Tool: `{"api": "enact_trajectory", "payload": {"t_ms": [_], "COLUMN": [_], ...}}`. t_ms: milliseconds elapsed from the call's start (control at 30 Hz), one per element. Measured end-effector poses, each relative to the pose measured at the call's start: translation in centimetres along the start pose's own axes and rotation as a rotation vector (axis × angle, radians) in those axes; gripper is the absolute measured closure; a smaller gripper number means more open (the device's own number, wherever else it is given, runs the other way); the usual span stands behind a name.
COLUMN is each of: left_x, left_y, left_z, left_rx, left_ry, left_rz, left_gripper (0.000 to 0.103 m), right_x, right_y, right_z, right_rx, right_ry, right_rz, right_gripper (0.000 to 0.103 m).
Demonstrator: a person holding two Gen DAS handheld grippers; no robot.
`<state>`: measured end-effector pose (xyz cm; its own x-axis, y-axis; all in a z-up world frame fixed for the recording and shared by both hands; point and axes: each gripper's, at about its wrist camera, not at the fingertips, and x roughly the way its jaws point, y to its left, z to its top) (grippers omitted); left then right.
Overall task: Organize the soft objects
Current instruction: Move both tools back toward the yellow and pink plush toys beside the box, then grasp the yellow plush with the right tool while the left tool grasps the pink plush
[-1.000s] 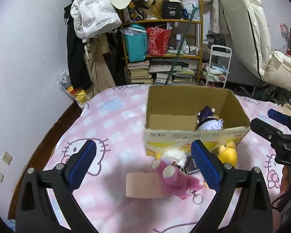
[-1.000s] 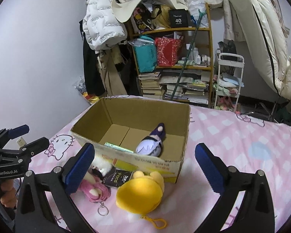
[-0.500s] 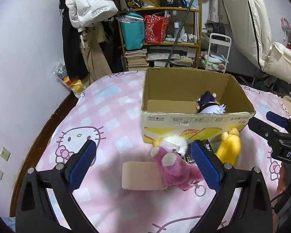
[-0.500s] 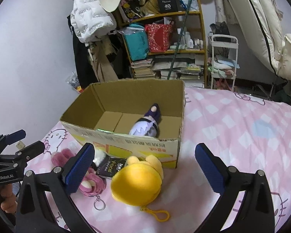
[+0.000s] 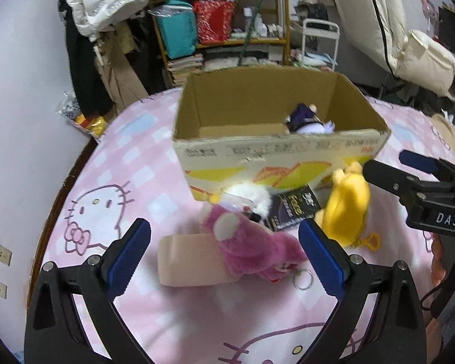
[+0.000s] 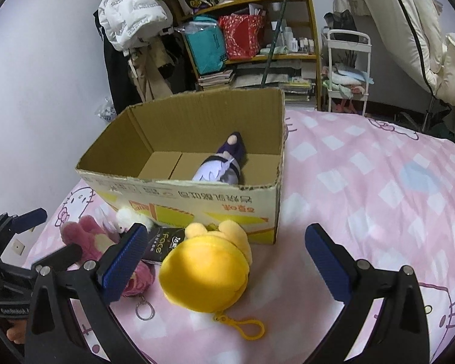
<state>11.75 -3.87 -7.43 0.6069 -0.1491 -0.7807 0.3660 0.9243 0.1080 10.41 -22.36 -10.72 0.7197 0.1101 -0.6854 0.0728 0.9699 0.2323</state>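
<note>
An open cardboard box [image 5: 276, 157] [image 6: 191, 194] stands on the pink bed with a purple and white doll [image 5: 306, 121] [image 6: 224, 163] inside. In front of it lie a pink plush [image 5: 251, 248] [image 6: 88, 236], a small white plush [image 5: 251, 197] [image 6: 130, 218], a yellow plush [image 5: 345, 206] [image 6: 206, 273] with a yellow clip, a black packet [image 5: 294, 209] [image 6: 163, 242] and a beige roll [image 5: 191, 261]. My left gripper [image 5: 224, 251] is open, its jaws either side of the pink plush. My right gripper [image 6: 224, 254] is open, just above the yellow plush.
The bed has a pink Hello Kitty cover [image 6: 379, 188]. Behind it stand a cluttered shelf [image 6: 251, 36], hanging coats [image 6: 127, 15], a white trolley [image 6: 348, 69] and a folded mattress [image 5: 388, 18]. The wall [image 5: 24, 121] and a wooden bed edge [image 5: 60, 194] lie to the left.
Both grippers have moved forward and down toward the toys. The box and plush toys now look larger and closer. Both stay open.
</note>
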Motion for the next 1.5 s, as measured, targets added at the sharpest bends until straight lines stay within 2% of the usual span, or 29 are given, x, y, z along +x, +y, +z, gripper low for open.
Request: {"api": "enact_trajectory", "payload": {"t_ms": [367, 600, 867, 967, 1033, 1100, 1133, 1167, 1267, 1500], "left_x": [2.9, 4.1, 4.9, 5.1, 5.0, 4.9, 4.8, 4.8, 4.7, 4.2], "left_y": [-2.4, -2.3, -2.0, -1.6, -1.5, -1.6, -1.7, -1.7, -1.6, -1.6], "left_z": [-0.9, -0.9, -0.9, -0.8, -0.8, -0.7, -0.8, -0.8, -0.9, -1.2], "left_rx": [0.073, 0.056, 0.034, 0.013, 0.006, 0.014, 0.014, 0.013, 0.003, -0.011], "left_ry": [0.079, 0.108, 0.121, 0.127, 0.122, 0.114, 0.113, 0.110, 0.108, 0.101], "left_rz": [-0.019, -0.043, -0.076, -0.104, -0.096, -0.096, -0.098, -0.098, -0.101, -0.101], "left_gripper": [0.006, 0.006, 0.006, 0.013, 0.014, 0.019, 0.020, 0.022, 0.023, 0.024], "right_x": [2.3, 4.4, 5.3, 5.4, 5.6, 5.9, 6.1, 6.3, 6.5, 5.9], "right_y": [0.1, -0.5, -0.7, -0.3, 0.0, 0.3, 0.5, 0.6, 0.6, 1.1], "right_z": [-0.8, -1.3, -1.4, -1.5, -1.6, -1.7, -1.8, -1.8, -2.0, -2.1], "right_rx": [0.023, 0.054, 0.079, 0.065, 0.064, 0.065, 0.063, 0.060, 0.064, 0.035], "right_ry": [0.075, 0.155, 0.182, 0.192, 0.201, 0.209, 0.216, 0.224, 0.236, 0.222], "right_rz": [0.015, -0.014, 0.020, 0.036, 0.052, 0.060, 0.060, 0.060, 0.077, 0.068], "right_gripper": [0.000, 0.000, 0.000, 0.000, 0.000, 0.000, 0.003, 0.011, 0.017, 0.025]}}
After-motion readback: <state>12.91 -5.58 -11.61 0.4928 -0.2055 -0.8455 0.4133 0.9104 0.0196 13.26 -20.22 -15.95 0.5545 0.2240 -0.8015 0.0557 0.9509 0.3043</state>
